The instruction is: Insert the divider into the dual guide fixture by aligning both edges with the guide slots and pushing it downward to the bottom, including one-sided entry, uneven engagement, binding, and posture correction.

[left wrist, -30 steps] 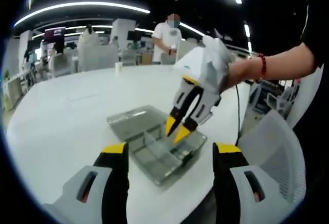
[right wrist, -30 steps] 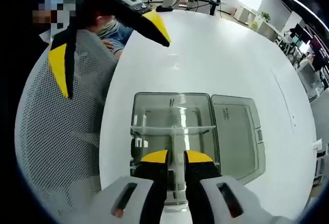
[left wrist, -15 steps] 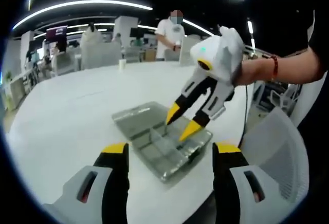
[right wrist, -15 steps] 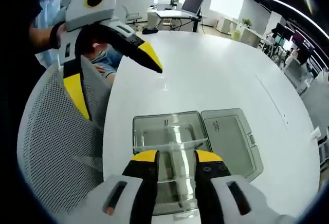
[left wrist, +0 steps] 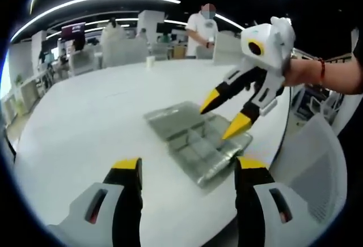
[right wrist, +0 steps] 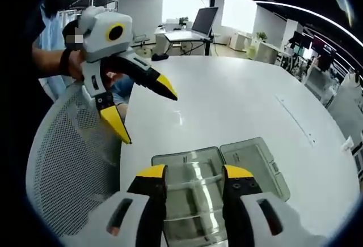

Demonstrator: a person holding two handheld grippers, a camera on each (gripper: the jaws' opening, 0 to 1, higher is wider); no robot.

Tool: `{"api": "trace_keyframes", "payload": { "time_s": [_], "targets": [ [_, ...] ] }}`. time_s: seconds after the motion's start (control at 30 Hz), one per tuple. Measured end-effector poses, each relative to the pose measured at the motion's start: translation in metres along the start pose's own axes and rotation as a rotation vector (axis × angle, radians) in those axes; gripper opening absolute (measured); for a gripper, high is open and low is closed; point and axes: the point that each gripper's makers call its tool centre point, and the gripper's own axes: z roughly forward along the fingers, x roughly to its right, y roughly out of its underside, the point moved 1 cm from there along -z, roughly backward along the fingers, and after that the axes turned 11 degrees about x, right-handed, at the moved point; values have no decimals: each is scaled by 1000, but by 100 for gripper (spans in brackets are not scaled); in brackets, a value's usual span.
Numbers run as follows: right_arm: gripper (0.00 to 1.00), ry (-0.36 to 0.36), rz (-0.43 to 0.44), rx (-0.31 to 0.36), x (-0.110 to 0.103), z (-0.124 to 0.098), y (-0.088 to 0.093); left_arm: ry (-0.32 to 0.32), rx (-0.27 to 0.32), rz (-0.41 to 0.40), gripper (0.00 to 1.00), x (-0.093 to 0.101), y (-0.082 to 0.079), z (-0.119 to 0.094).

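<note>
A clear plastic fixture tray (left wrist: 212,162) lies on the white table near its edge, its flat lid (left wrist: 170,114) hinged open beside it. A clear divider (left wrist: 195,139) stands inside the tray. My right gripper (left wrist: 224,115) hovers above the tray, open, holding nothing. My left gripper (left wrist: 188,167) is open nearer the table edge, also holding nothing. In the right gripper view the tray (right wrist: 187,162) and divider (right wrist: 195,184) lie just beyond my open right gripper (right wrist: 194,174), the lid (right wrist: 252,162) to their right. The left gripper (right wrist: 144,111) hangs open at upper left, over the table edge.
A white mesh chair (right wrist: 68,167) stands against the table edge beside the tray, seen too as the chair (left wrist: 317,162). A person (left wrist: 207,29) stands beyond the table's far side, near a small cup (left wrist: 150,62). Wide bare tabletop (right wrist: 244,99) stretches past the tray.
My right gripper, nearly shut over the divider in the tray a second ago, has opened and lifted clear of it. The divider stays in the tray. Both cameras have drawn back.
</note>
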Motion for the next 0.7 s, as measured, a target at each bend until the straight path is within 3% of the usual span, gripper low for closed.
{"api": "trace_keyframes", "payload": {
  "time_s": [0.7],
  "targets": [
    [36,-34,43,43,-20,10,-7,-159,-119,-62,64,-47,40,-19]
  ]
}}
